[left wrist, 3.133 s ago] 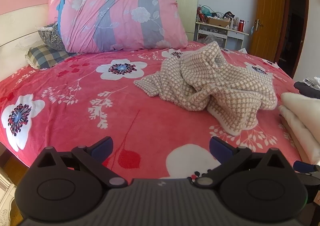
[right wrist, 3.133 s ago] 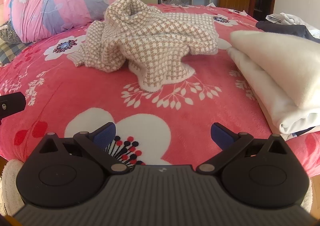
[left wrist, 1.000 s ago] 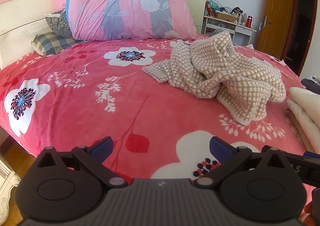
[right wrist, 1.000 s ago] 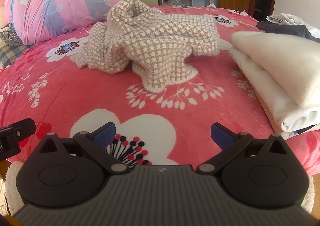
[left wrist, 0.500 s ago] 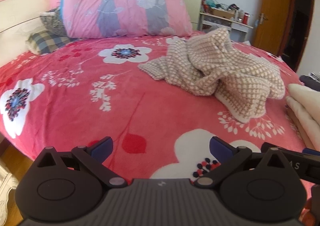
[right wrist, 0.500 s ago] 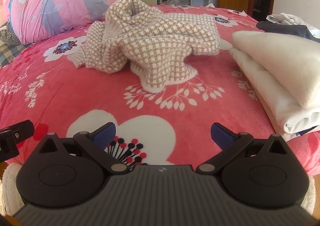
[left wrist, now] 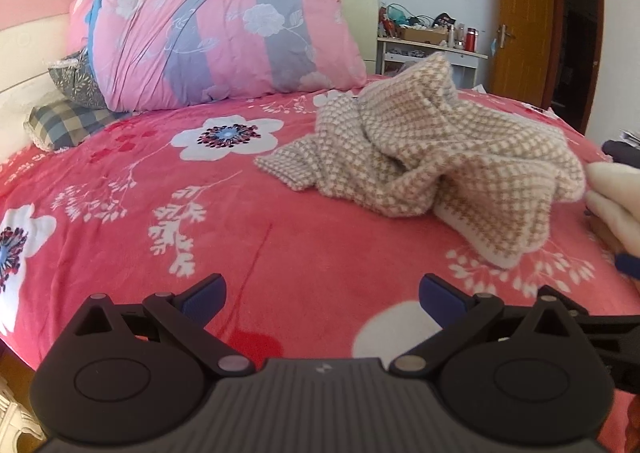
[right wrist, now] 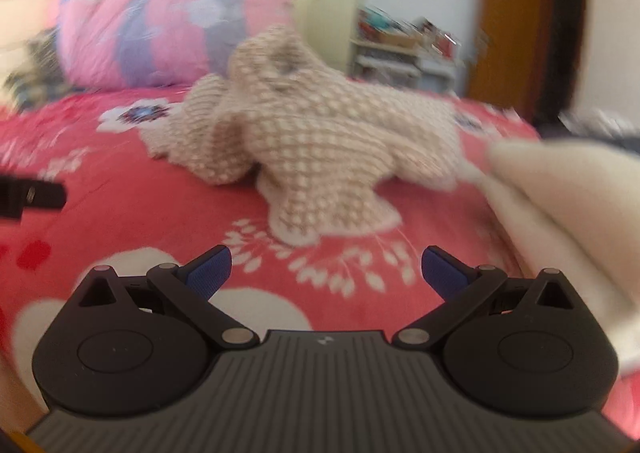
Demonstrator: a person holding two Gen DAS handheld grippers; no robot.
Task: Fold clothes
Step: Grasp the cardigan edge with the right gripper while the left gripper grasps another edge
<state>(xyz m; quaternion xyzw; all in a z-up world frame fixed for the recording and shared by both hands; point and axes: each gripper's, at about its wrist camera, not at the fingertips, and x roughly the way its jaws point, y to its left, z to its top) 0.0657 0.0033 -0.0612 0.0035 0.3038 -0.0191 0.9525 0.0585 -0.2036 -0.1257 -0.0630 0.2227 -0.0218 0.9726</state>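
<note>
Nubby knit sweater (left wrist: 432, 157), plush fleece bedspread (left wrist: 280, 229)

The sweater (left wrist: 432, 157) was beige-and-white check; the bedspread (left wrist: 280, 237) red with white flowers; the fingers (left wrist: 204, 295) blue-padded.

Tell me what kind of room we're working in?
A home bedroom, most likely: a bed with a red floral blanket, a large pink quilt bundle against the headboard, and a crumpled checked sweater awaiting folding.
</note>
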